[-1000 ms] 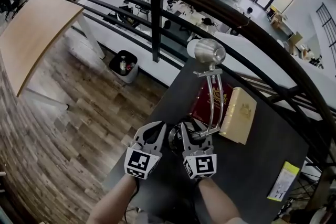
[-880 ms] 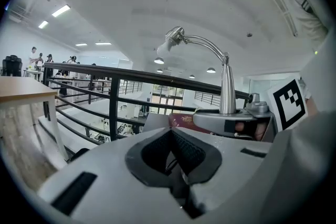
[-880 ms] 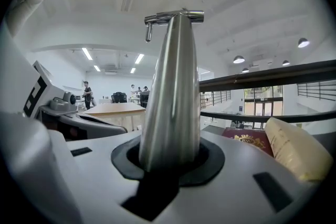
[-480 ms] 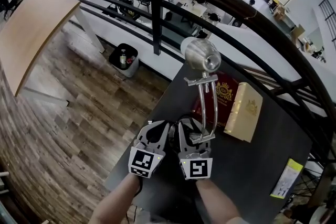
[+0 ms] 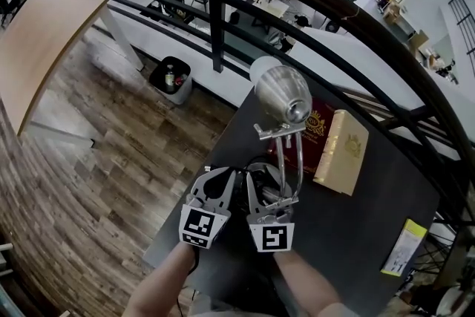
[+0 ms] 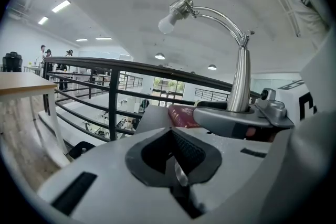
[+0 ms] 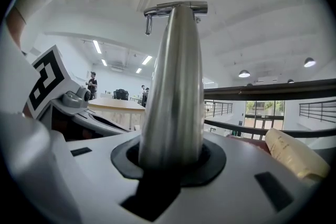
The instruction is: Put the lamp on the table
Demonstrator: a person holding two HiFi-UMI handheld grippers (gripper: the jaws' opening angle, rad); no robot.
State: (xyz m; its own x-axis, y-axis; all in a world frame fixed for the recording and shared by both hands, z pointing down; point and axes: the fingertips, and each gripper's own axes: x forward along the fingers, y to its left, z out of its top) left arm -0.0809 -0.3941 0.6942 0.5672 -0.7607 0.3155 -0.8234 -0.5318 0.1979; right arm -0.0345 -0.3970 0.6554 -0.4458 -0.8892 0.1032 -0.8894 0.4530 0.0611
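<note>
A silver desk lamp stands upright with its head (image 5: 283,95) above the dark table (image 5: 349,234) and its curved stem (image 5: 298,158) running down into my right gripper (image 5: 265,198). That gripper is shut on the stem low down; the thick metal stem (image 7: 174,92) fills the jaws of my right gripper (image 7: 169,165). In the left gripper view the stem (image 6: 240,82) arches up to a bare bulb (image 6: 167,21). My left gripper (image 5: 216,191) sits close beside on the left, and the jaws of my left gripper (image 6: 176,168) are shut on nothing. The lamp's base is hidden.
A red book (image 5: 320,122) and a beige book (image 5: 342,151) lie on the table beyond the lamp. A yellow leaflet (image 5: 398,249) is at the right edge. A black railing (image 5: 217,11) runs behind the table. A waste bin (image 5: 169,78) stands on the wood floor, left.
The lamp head has come nearer the camera and shifted left. Both grippers have drifted slightly left, with the grip on the stem unchanged.
</note>
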